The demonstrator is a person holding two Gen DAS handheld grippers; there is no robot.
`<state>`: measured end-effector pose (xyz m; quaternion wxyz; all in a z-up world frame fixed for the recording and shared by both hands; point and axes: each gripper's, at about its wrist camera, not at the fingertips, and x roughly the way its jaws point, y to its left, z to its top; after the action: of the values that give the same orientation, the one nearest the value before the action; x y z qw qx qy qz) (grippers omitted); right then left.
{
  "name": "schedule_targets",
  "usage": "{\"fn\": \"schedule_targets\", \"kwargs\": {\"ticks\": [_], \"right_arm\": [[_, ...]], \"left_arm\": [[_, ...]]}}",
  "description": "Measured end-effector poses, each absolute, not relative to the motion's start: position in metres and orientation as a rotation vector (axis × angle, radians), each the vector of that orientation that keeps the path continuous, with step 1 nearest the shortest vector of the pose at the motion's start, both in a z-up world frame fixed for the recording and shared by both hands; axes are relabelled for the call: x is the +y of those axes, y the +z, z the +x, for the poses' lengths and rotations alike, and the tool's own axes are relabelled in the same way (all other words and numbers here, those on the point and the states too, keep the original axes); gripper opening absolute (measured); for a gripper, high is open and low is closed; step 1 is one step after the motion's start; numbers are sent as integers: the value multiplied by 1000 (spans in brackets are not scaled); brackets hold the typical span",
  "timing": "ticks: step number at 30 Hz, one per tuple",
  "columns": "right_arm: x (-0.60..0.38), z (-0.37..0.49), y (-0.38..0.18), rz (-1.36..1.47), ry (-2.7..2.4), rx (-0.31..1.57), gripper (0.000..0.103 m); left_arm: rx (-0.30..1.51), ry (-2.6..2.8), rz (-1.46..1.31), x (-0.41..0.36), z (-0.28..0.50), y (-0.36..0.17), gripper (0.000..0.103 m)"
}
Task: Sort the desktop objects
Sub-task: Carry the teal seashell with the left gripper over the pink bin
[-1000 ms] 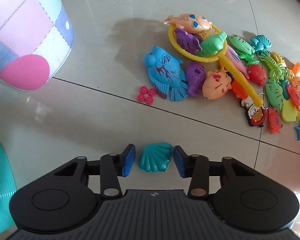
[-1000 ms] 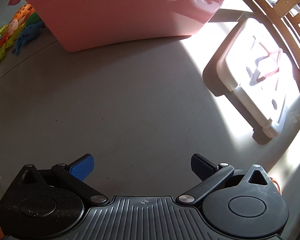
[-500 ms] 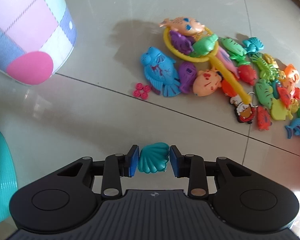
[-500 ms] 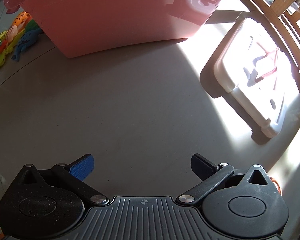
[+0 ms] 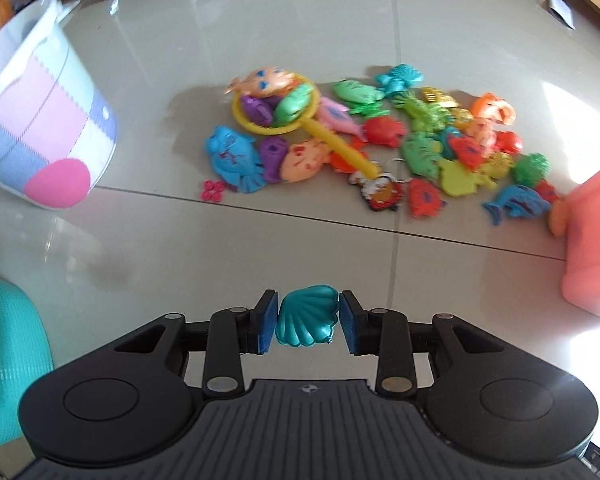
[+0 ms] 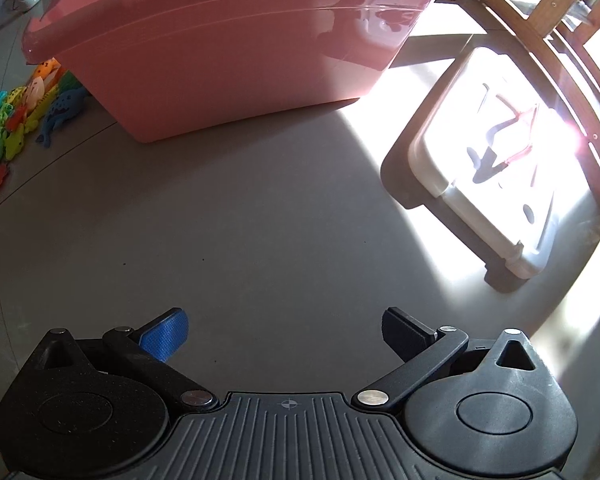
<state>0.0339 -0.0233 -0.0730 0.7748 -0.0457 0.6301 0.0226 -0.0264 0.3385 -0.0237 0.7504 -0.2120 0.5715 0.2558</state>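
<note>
The left gripper [image 5: 309,322] has its blue pads clamped on the teal shell [image 5: 308,321], lifted off the floor, presumably for carrying to a container. Beyond the shell lies the toy pile [image 5: 380,152]. The right gripper [image 6: 284,334] hangs empty, jaws spread wide, near the pink bin [image 6: 236,48].

The left gripper [image 5: 309,322] is clamped on a teal shell toy [image 5: 308,321], while the right gripper [image 6: 284,330] hangs spread wide, holding nothing.

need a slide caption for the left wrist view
Left gripper shut on a teal shell toy, held above the tiled floor before a pile of plastic fish.
</note>
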Motion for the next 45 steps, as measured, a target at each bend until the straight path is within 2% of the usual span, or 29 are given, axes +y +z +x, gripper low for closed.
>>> {"fn": "schedule_targets", "kwargs": {"ticks": [14, 24, 45], "right_arm": [[-76, 33, -50, -2, 6, 1387, 103], [-121, 34, -39, 116, -55, 1377, 103], [-222, 43, -32, 309, -219, 1336, 103]], "left_arm": [[1183, 407, -292, 254, 9, 47, 35], [1144, 335, -221, 196, 32, 77, 35], [1101, 166, -109, 89, 124, 106, 35]]}}
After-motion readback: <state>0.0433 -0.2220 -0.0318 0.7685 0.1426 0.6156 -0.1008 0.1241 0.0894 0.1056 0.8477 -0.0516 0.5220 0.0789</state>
